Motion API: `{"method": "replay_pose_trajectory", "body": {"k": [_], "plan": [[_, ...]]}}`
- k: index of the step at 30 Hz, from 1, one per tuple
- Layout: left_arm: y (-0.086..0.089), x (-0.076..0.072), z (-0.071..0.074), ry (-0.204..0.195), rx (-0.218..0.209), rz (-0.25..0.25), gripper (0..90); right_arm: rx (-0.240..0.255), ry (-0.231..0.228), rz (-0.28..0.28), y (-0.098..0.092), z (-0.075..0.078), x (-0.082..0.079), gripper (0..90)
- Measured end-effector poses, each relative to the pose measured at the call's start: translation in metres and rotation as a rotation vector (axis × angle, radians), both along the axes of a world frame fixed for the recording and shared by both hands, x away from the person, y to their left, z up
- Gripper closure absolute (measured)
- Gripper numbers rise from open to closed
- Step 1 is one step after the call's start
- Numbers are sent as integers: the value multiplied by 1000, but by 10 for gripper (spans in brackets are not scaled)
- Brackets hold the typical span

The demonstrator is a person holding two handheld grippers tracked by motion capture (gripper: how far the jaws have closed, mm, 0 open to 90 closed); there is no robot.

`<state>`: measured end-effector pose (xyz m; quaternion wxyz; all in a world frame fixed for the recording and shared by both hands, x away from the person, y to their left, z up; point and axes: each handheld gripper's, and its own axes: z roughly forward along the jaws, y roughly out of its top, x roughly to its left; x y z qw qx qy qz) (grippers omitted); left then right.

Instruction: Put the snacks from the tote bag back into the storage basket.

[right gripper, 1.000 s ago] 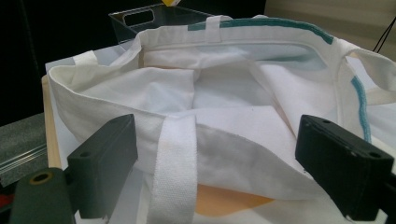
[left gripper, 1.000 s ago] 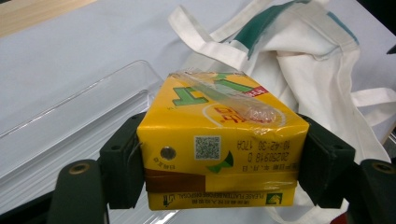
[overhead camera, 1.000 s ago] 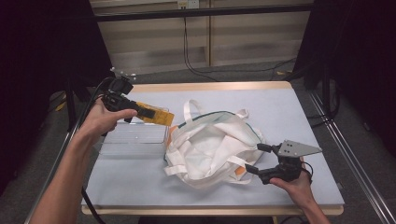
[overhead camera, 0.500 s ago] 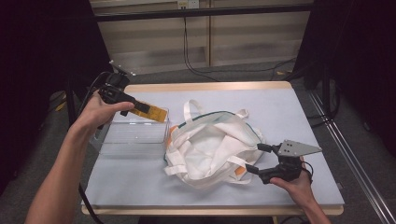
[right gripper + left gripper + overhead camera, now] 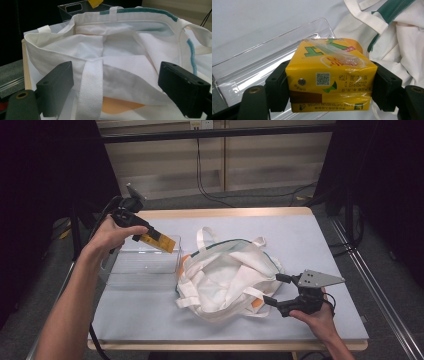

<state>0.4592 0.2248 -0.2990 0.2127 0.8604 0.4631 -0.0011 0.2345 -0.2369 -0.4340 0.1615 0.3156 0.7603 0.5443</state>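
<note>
Carton (image 5: 329, 82) of yellow card sat clamped between the pads of the left gripper (image 5: 150, 237), held in the air above the clear plastic bin (image 5: 125, 275) at the table's left side. On its end face a QR code stood beside an upside-down date stamp whose start seemed to read 2025, though the rest was too blurred to trust; below it ran a line ending in "BEFORE DISPOSAL". Green characters marked the top face, where a wrapped straw (image 5: 334, 51) lay stuck. The brand could not be read. Just right of the bin lay a white tote bag (image 5: 227, 277) with green trim and an orange patch. The right gripper (image 5: 272, 290) rested at the bag's near edge, jaws spread wide, a fabric handle (image 5: 91, 87) lying loose between them.
</note>
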Motion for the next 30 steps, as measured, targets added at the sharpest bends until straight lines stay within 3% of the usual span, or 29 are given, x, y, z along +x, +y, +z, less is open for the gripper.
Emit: {"method": "replay_pose_trajectory", "body": {"k": [14,22,27,30], "plan": [[-12,19,-17,63,55,126,278,-4,16,20,4,-5,1,130],[-25,25,-21,83,67,153,277,-1,17,11,1,-5,2,130],[-34,28,-25,85,110,153,277,-3,14,17,2,-5,3,130],[-36,30,-29,98,111,168,277,-4,16,18,2,-5,4,130]]}}
